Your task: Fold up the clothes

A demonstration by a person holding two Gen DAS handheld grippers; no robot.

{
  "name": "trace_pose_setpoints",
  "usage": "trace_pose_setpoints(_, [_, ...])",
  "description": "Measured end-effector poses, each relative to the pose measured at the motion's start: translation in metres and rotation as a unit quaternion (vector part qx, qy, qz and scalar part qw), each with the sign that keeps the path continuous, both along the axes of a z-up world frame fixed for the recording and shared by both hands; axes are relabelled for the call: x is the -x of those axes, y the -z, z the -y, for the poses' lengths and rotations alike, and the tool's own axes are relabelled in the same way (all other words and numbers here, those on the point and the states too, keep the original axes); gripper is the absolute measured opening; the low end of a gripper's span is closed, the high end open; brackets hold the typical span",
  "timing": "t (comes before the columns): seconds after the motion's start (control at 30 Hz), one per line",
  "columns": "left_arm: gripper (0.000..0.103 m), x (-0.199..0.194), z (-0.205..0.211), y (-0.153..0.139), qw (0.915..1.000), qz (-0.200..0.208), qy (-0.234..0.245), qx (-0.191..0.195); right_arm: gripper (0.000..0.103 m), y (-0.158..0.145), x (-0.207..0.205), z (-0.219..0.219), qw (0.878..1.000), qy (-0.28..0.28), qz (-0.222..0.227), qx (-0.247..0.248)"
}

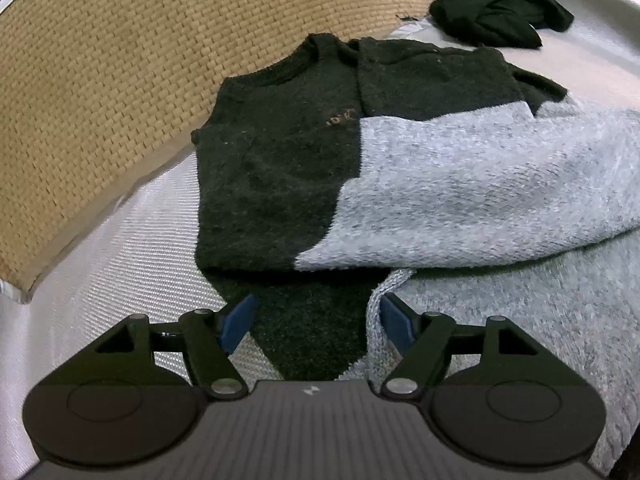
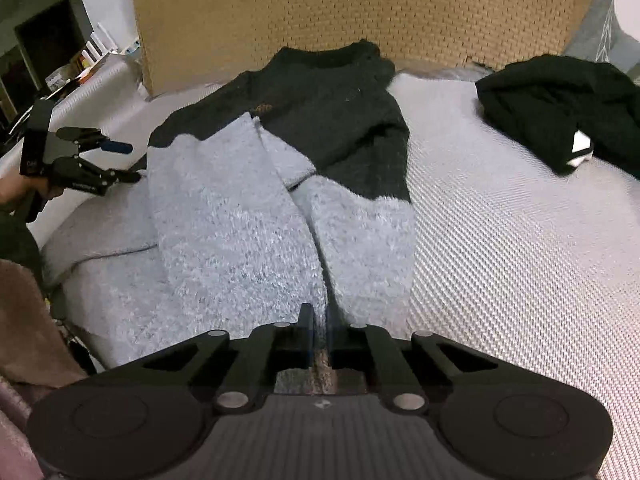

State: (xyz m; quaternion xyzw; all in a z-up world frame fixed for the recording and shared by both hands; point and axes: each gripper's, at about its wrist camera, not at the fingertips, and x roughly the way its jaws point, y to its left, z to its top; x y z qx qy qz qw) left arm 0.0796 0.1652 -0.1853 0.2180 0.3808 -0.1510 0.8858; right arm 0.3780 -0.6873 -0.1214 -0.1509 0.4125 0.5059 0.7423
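A fuzzy black and grey sweater lies on the white woven bed surface, partly folded, with a grey sleeve laid across its body. My left gripper is open at the sweater's left side. A black part and a grey ribbed edge lie below and between its blue pads, which do not press on them. At the near grey edge, my right gripper is pinched almost shut, with grey fabric caught between its fingers.
A tan woven panel stands along the far side of the bed. A crumpled black garment lies at the far right. A person's hand holds the left gripper. Brown cloth hangs at the near left.
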Motion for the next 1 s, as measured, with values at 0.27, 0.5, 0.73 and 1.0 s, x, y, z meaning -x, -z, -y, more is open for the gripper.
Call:
trace_pose_setpoints(0.27, [0.072, -0.007, -0.028, -0.011, 0.9926, 0.048, -0.111, 0.011, 0.008, 0.008, 0.003, -0.007, 1.0, 0.002, 0.008, 0.012])
trace_pose_setpoints(0.5, [0.072, -0.046, -0.026, 0.01, 0.997, 0.033, -0.066, -0.022, 0.014, 0.008, 0.01, -0.014, 1.0, -0.003, 0.02, 0.015])
trace_pose_setpoints(0.73, [0.07, -0.082, -0.032, 0.025, 0.9964, 0.057, -0.057, -0.023, 0.017, 0.011, 0.012, -0.018, 0.999, 0.001, 0.024, 0.023])
trace_pose_setpoints(1.0, [0.042, -0.106, -0.03, 0.024, 0.9948, 0.063, -0.075, 0.026, 0.017, 0.015, 0.011, -0.024, 1.0, -0.005, 0.02, 0.021])
